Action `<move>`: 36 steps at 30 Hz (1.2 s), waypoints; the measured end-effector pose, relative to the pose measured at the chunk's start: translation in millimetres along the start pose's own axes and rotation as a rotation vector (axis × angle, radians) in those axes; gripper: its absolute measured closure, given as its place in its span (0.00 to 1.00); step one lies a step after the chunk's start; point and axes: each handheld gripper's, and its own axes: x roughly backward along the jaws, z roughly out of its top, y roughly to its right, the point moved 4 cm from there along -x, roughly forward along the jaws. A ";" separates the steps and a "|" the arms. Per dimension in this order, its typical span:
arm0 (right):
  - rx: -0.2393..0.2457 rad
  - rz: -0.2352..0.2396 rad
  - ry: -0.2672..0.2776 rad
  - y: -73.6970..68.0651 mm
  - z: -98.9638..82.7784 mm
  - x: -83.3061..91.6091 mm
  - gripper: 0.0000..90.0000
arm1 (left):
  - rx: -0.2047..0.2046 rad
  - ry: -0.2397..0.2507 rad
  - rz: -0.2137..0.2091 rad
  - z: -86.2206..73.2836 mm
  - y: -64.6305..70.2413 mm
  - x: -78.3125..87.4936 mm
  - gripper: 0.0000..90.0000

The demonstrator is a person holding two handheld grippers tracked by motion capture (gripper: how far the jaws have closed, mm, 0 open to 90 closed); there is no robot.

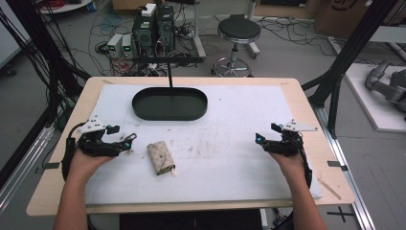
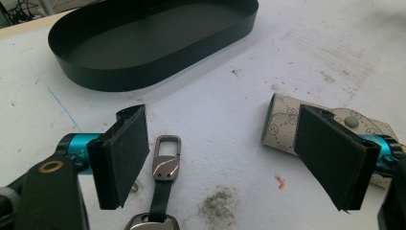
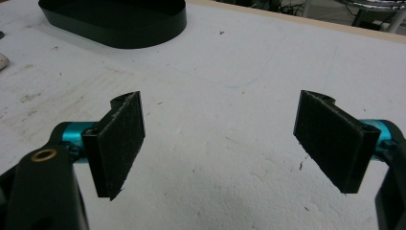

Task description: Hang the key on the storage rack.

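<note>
A beige patterned key pouch (image 1: 160, 157) lies on the white mat, right of my left gripper (image 1: 119, 140). In the left gripper view, the pouch (image 2: 282, 120) sits partly behind the right-hand jaw. A metal carabiner clip on a dark strap (image 2: 166, 160) rests on the mat between the open jaws of that gripper (image 2: 221, 120), and neither pad touches it. A black oval tray (image 1: 143, 111) stands at the back of the mat, its inside bare (image 2: 143, 43). My right gripper (image 1: 265, 134) is near the mat's right side, open over bare mat (image 3: 220, 100).
The mat (image 1: 230, 158) covers a wooden table with an exposed edge (image 1: 52, 187). A black post (image 1: 169, 72) rises behind the tray. The tray's corner (image 3: 115, 19) appears at the top left of the right gripper view. A stool and cables stand on the floor beyond.
</note>
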 end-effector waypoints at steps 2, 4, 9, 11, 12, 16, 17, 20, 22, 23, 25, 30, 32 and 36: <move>0.002 -0.006 0.001 0.8 -0.2 1.1 0.20 | -0.003 -0.006 -0.001 0.9 0.3 -1.6 0.22; -0.001 -0.007 0.007 2.0 -0.7 2.7 0.20 | -0.005 -0.009 0.000 1.4 0.3 -3.1 0.22; -0.007 -0.014 0.013 3.6 -3.1 6.9 0.20 | 0.001 -0.023 0.009 0.0 -2.2 -5.0 0.22; -0.010 -0.017 0.015 3.3 -3.0 9.0 0.20 | 0.006 -0.024 0.015 -0.7 -4.1 -4.8 0.22; -0.008 -0.019 0.016 3.4 -2.7 9.6 0.20 | 0.011 -0.028 0.016 -1.4 -5.1 -4.7 0.22; -0.010 -0.024 0.016 1.7 -1.7 10.3 0.20 | 0.005 -0.053 0.044 -3.1 -10.3 -3.9 0.22; -0.004 -0.021 0.016 1.2 -1.9 9.9 0.20 | 0.008 -0.056 0.052 -3.4 -11.3 -3.6 0.22; -0.003 -0.016 0.006 0.1 -3.5 8.5 0.20 | 0.012 -0.092 0.083 -7.0 -14.9 -5.3 0.25; -0.002 -0.015 0.006 0.0 -4.0 8.1 0.20 | 0.014 -0.127 0.100 -10.6 -17.4 -8.5 0.27; -0.002 -0.015 0.006 0.1 -4.3 8.1 0.20 | 0.012 -0.142 0.105 -12.4 -18.6 -10.0 0.28; -0.003 -0.014 0.006 0.1 -4.7 8.0 0.20 | 0.021 -0.159 0.111 -16.5 -21.5 -13.4 0.30; 0.002 -0.013 -0.002 0.4 -7.2 7.2 0.20 | 0.030 -0.195 0.111 -25.4 -27.6 -21.1 0.38; -0.003 -0.011 -0.006 0.0 -7.8 7.3 0.20 | 0.034 -0.206 0.118 -27.7 -29.5 -23.6 0.40; -0.005 -0.013 -0.011 -0.5 -9.0 6.8 0.20 | 0.031 -0.230 0.123 -30.3 -31.4 -26.2 0.45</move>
